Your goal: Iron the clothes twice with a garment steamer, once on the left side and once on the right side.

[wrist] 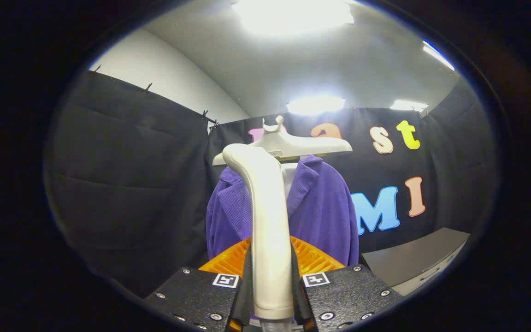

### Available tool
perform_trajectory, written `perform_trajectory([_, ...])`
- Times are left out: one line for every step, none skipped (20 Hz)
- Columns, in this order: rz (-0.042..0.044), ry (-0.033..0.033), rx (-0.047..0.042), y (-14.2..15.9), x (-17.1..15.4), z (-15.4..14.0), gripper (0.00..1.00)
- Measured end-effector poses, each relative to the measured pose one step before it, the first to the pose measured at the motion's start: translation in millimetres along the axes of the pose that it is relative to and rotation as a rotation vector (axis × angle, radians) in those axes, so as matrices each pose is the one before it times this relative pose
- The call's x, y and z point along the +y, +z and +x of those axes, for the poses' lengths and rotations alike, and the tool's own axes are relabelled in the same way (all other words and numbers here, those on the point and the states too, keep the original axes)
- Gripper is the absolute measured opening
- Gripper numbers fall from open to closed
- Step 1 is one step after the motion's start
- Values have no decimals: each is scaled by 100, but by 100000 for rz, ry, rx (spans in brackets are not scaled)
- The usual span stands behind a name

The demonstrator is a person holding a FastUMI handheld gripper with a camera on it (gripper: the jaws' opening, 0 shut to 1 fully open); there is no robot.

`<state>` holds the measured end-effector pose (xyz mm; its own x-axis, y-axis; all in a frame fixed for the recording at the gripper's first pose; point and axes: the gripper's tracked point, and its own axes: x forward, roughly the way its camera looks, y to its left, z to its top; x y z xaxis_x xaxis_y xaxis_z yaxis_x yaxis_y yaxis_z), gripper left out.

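My gripper (271, 281) is shut on the white handle of the garment steamer (268, 216), which rises straight up between the fingers and bends at its top toward the garment. Beyond it a purple corduroy jacket (325, 212) hangs on a white hanger (293, 144) with a hook on top. The steamer head sits level with the jacket's collar, left of its middle; whether it touches the fabric I cannot tell. The handle hides the jacket's centre and part of the left lapel.
Black cloth walls close the booth behind and to the left of the jacket. A grey table or cabinet (415, 263) stands low to the right. Bright ceiling lights (293, 16) shine overhead.
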<state>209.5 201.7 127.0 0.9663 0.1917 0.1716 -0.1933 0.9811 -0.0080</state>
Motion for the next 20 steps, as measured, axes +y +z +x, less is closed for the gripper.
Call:
perform_trajectory([63,-412,-56,-107,588,726,36])
perform_trajectory([118,-192,775,-227,515,448,36])
perform_trajectory([-321,-435,673,-350,344,575,36])
perform_trajectory([-350,-1095,2,-103,232,311,36])
perform_trajectory([-224,-1427,-81,-67,187,283,36])
perform_trajectory([12,-903,-69,-249,386,216,36])
perform_trajectory([-295,256,-26,-204,578,147,36])
perform_trajectory([-1332,792,-76,-161,771,21,36])
perform_trajectory([-1584,764,-184,-197,585,-8,36])
perform_trajectory([-1796,960,-466,-212,536,0,36])
perform_trajectory([-1805,699,1,-319,469,92,36])
perform_trajectory([-1235,179,692,-622,112,166,36])
perform_trajectory([-844,196,1536,-762,396,229,36])
perform_trajectory([-191,505,1513,-698,280,595,36])
perform_trajectory([522,853,2521,-959,111,436,36])
perform_trajectory([300,330,2234,-1047,54,211,36])
perform_trajectory([-128,-533,1868,-930,-17,-321,36])
perform_trajectory([-535,-871,1867,-891,200,-302,36])
perform_trajectory([-335,-619,1667,-910,-52,-91,36])
perform_trajectory([-193,-317,1837,-1053,60,35,36])
